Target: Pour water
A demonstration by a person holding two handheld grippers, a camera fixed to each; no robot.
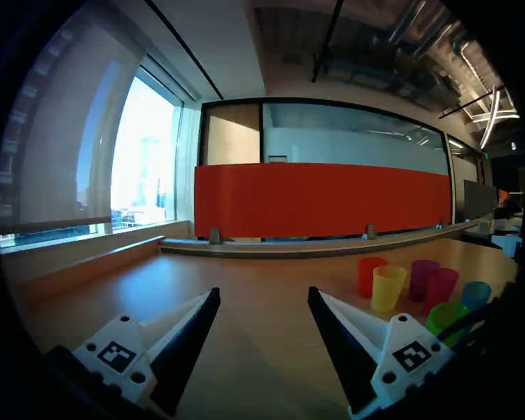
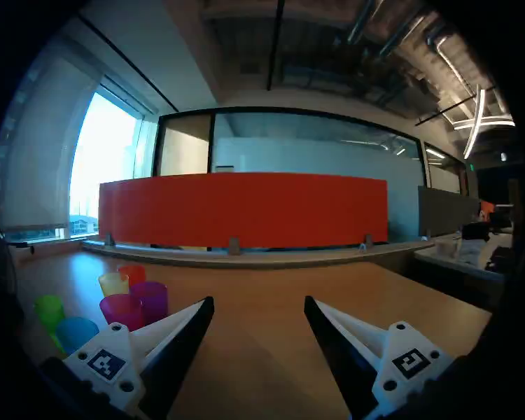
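Coloured plastic cups [image 1: 388, 287] stand clustered right of our left gripper [image 1: 263, 290] and left of our right gripper [image 2: 258, 299], so between them, both tools spread, empty

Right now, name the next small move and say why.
Probably swing the right gripper left toward the purple cup. Its jaws stand open and empty, that cup stands just to its left, and the left gripper is open and empty too, so nothing is held for pouring yet.
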